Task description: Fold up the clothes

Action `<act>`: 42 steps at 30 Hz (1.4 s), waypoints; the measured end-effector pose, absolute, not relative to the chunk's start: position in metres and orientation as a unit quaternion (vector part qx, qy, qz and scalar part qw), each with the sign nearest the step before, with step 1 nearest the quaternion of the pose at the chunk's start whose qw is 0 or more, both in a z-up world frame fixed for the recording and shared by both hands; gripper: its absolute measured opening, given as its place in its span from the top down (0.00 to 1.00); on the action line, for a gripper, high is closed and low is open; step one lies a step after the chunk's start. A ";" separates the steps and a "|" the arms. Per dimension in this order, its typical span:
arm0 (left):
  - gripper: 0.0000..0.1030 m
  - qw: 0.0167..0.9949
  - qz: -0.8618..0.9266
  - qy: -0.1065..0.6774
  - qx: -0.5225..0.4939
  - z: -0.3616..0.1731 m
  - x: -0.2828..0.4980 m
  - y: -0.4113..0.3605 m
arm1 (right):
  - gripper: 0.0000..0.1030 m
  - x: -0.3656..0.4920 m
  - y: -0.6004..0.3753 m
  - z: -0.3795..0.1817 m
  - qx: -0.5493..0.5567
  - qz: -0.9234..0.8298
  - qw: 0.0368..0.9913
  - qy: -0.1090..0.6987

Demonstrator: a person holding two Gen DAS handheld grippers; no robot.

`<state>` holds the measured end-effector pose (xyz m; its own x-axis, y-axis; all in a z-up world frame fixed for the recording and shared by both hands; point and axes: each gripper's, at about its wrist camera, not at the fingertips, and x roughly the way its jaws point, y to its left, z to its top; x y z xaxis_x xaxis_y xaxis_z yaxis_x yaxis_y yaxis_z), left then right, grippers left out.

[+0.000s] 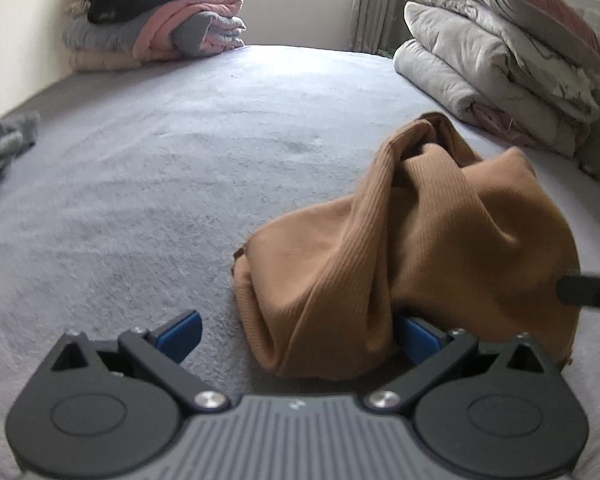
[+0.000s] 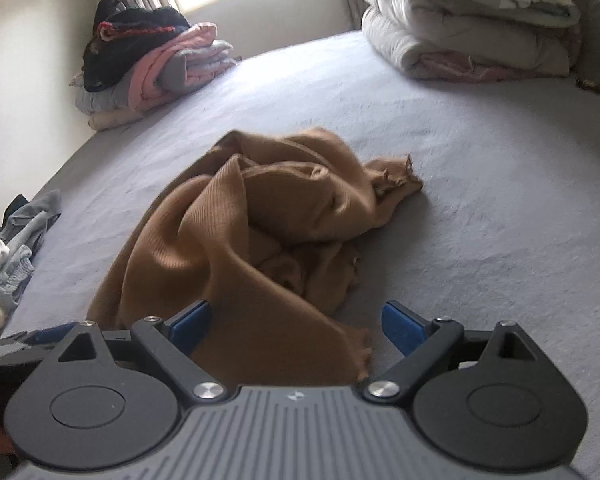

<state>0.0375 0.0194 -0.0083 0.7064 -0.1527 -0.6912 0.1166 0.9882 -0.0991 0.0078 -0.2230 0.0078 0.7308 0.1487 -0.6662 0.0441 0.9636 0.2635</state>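
A crumpled brown ribbed garment (image 1: 420, 240) lies in a heap on the grey bed (image 1: 180, 168). My left gripper (image 1: 300, 336) is open at the heap's near edge, with the cloth's lower fold between its blue pads (image 1: 182, 334). In the right wrist view the same garment (image 2: 252, 224) spreads toward me, and my right gripper (image 2: 296, 328) is open with the cloth's near hem lying between its blue pads (image 2: 402, 328). A black part of the right gripper (image 1: 588, 292) shows at the right edge of the left wrist view.
A stack of folded pink, grey and dark clothes (image 1: 152, 20) sits at the far left by the wall. Folded white quilts and a pillow (image 1: 500, 60) lie at the far right. Loose grey clothes (image 2: 16, 240) lie at the bed's left edge.
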 end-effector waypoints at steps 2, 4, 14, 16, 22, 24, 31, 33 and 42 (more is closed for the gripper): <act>0.02 0.923 -0.081 0.374 -0.028 -0.010 0.039 0.021 | 0.09 0.009 -0.220 0.003 0.133 0.032 0.917 0.374; 0.06 0.923 -0.089 0.374 -0.032 -0.011 0.041 0.022 | 0.13 0.009 -0.218 -0.001 0.135 0.033 0.913 0.382; 0.37 0.918 -0.117 0.375 -0.052 -0.013 0.043 0.022 | 0.46 0.009 -0.208 -0.018 0.156 0.040 0.892 0.423; 0.43 0.918 -0.118 0.375 -0.054 -0.013 0.042 0.022 | 0.64 0.008 -0.208 -0.019 0.158 0.036 0.890 0.427; 0.63 0.916 -0.128 0.374 -0.065 -0.012 0.039 0.024 | 0.86 0.001 -0.219 -0.016 0.174 0.023 0.893 0.414; 0.74 0.914 -0.135 0.375 -0.075 -0.011 0.038 0.026 | 0.90 -0.001 -0.225 -0.013 0.182 0.020 0.895 0.406; 0.83 0.912 -0.146 0.373 -0.089 -0.009 0.033 0.027 | 0.94 -0.005 -0.239 -0.004 0.199 0.014 0.899 0.390; 0.84 0.911 -0.151 0.374 -0.089 -0.009 0.032 0.026 | 0.95 -0.006 -0.243 -0.001 0.206 0.011 0.901 0.382; 0.87 0.889 -0.203 0.389 -0.132 -0.007 0.025 0.028 | 0.95 -0.004 -0.279 0.005 0.252 -0.028 0.899 0.358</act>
<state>0.0254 0.0283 -0.0073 0.6153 -0.4631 -0.6380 0.2573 0.8829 -0.3928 -0.0037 -0.2794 0.0051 0.7421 0.1297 -0.6576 0.2318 0.8709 0.4333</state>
